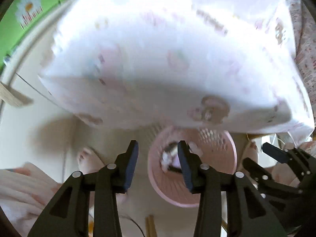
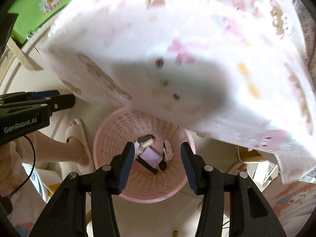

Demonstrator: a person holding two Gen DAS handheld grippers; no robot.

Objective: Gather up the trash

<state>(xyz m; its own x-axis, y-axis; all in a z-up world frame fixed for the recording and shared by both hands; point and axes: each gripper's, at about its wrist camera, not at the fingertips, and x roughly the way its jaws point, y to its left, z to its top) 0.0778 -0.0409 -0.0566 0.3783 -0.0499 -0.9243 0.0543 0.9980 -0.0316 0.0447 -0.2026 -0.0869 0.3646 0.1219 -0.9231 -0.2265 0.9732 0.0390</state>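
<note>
Both grippers hang over the round pink perforated plastic basket [image 2: 142, 154], pointing steeply down, and both are empty: the left gripper [image 1: 158, 164] has its jaws spread with nothing between the blue pads, and the right gripper [image 2: 156, 164] likewise stands apart over the basket's mouth. The trash sits at the bottom of the basket: a lilac rectangular packet [image 2: 151, 157], a small silvery wrapper [image 2: 146, 139] and a crumpled white scrap [image 2: 168, 150], though motion blur makes their exact nature a guess. The risk now is the white cartoon-printed tablecloth [image 2: 177, 49] hanging just above the basket's far rim; a careless lift could snag it. The person's pink slipper [image 2: 76, 136] stands just beside the basket, so a nudge could tip it and spill the lot.
</note>
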